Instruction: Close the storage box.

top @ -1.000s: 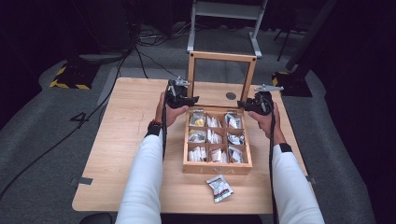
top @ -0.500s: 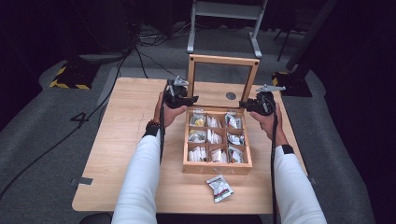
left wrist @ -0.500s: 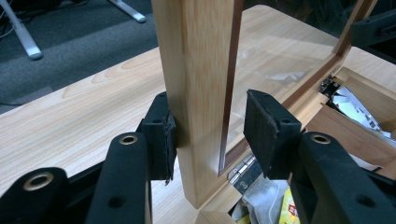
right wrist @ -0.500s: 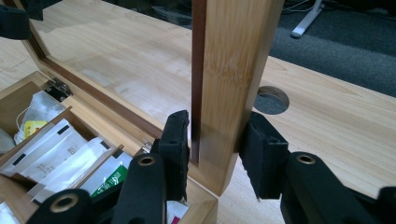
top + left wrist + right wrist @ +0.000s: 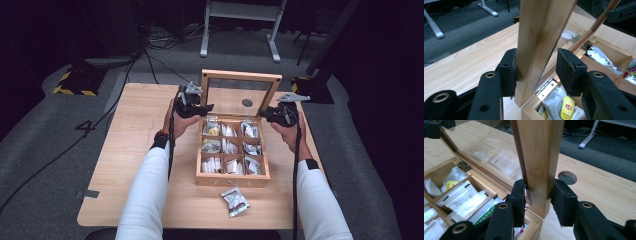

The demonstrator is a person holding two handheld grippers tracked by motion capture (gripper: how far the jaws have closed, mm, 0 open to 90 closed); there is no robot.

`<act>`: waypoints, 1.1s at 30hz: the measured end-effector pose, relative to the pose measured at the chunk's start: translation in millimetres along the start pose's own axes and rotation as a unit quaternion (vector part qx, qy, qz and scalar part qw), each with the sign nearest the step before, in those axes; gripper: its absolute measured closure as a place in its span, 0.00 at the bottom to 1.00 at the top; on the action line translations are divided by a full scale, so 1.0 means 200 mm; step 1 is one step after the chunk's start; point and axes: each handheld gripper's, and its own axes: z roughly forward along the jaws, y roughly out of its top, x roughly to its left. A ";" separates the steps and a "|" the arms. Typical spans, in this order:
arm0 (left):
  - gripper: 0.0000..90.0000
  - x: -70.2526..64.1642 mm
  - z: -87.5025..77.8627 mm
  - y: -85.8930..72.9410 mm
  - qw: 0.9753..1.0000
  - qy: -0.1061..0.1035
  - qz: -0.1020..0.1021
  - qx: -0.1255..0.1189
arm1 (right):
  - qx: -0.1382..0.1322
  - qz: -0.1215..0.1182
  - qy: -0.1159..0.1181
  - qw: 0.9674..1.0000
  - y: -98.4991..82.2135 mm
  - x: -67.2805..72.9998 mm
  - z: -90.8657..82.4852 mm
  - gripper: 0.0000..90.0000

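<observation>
Little has shifted since a second ago: both hands stay at the back corners of the wooden box [image 5: 232, 172], and the lid [image 5: 240, 92] stands about as upright as it did, perhaps a touch straighter. Left tongs [image 5: 196, 107] sit at the lid's left upright; in the left gripper view [image 5: 536, 68] one pad lies flat against the wood while the other stands a little off the glass side, so the jaws are narrow about the frame, and they have just been opening a trifle after a tighter squeeze. Right tongs [image 5: 274, 114] straddle the lid's right upright low down near the hinge; in the right gripper view [image 5: 537, 197] the inner pad touches the frame's dark inner edge and the outer pad sits just beside the wood, a narrow stance, having eased closer over the last second. That box rests in the middle of the bench [image 5: 130, 145], its compartments holding paper tea sachets [image 5: 229, 146]. One loose sachet [image 5: 235, 201] lies on the bench just in front of the box, nearer the person. A round hole [image 5: 567, 178] in the bench shows behind the right corner.
</observation>
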 end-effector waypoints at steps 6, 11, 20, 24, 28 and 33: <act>0.58 -0.01 -0.04 -0.02 1.000 -0.011 -0.001 -0.014 | -0.010 -0.003 0.008 1.000 -0.02 0.01 -0.03 0.70; 0.60 -0.01 -0.08 -0.04 0.999 -0.018 -0.009 -0.029 | -0.018 -0.002 0.006 1.000 -0.04 0.02 -0.05 0.70; 0.60 -0.05 -0.10 -0.06 0.999 -0.012 0.012 -0.028 | -0.022 -0.007 0.009 1.000 -0.05 0.04 -0.08 0.69; 0.60 -0.05 -0.12 -0.08 0.999 -0.016 0.011 -0.031 | -0.031 -0.008 0.017 0.999 -0.07 0.05 -0.10 0.68; 0.61 -0.05 -0.14 -0.10 0.999 -0.014 0.006 -0.039 | -0.045 -0.006 0.018 0.999 -0.07 0.06 -0.14 0.69; 0.61 -0.06 -0.15 -0.11 0.999 -0.012 0.015 -0.035 | -0.045 -0.012 0.022 0.999 -0.07 0.07 -0.16 0.69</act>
